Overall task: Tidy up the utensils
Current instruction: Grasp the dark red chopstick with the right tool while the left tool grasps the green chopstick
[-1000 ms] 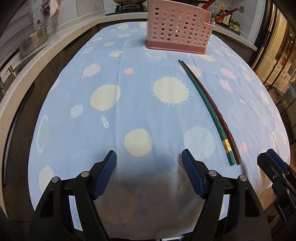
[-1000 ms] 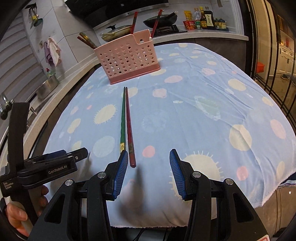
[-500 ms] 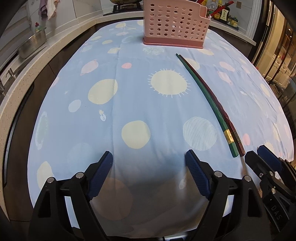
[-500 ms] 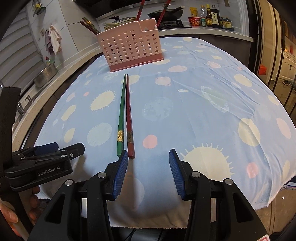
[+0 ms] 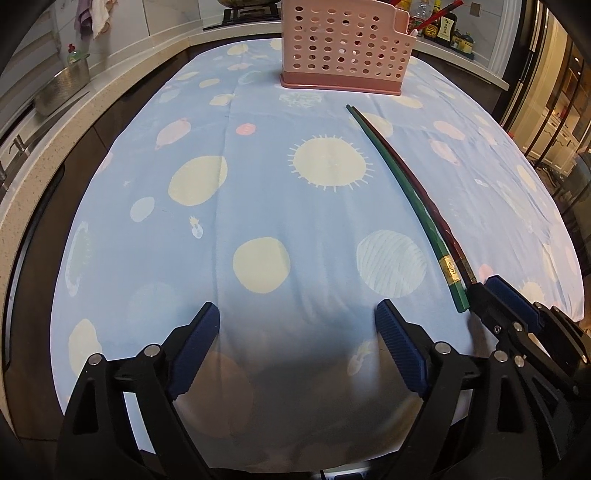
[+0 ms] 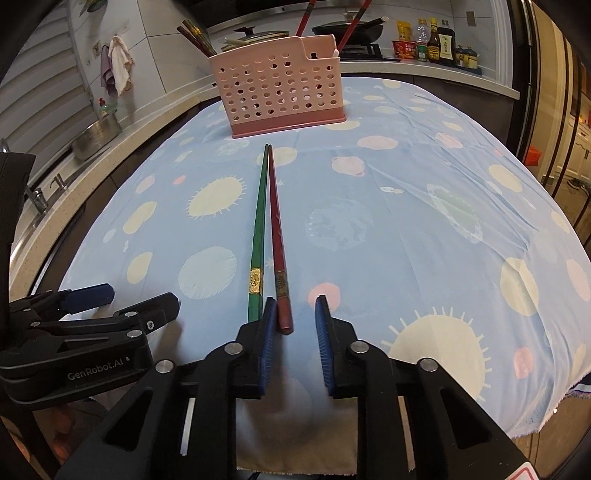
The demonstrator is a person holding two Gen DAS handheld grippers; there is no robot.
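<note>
A green chopstick [image 6: 258, 236] and a dark red chopstick [image 6: 276, 229] lie side by side on the blue patterned tablecloth [image 6: 406, 221], pointing at a pink perforated utensil basket [image 6: 277, 99]. My right gripper [image 6: 294, 306] is open, its jaws astride the red chopstick's near end; the green one lies just outside the left pad. My left gripper [image 5: 297, 314] is open and empty over the cloth near the front edge. The left wrist view shows the chopsticks [image 5: 413, 199], the basket [image 5: 343, 44] and the right gripper [image 5: 495, 299].
The basket holds several chopsticks [image 6: 192, 35] at the far end of the table. A counter with a metal pot [image 6: 96, 134], a stove with a pan [image 6: 347, 29] and sauce bottles [image 6: 439, 44] runs behind and left. The cloth's front edge [image 6: 535, 424] is close.
My right gripper has moved forward and left onto the near ends of the chopsticks, and its jaws have narrowed. My left gripper has drifted slightly, still open.
</note>
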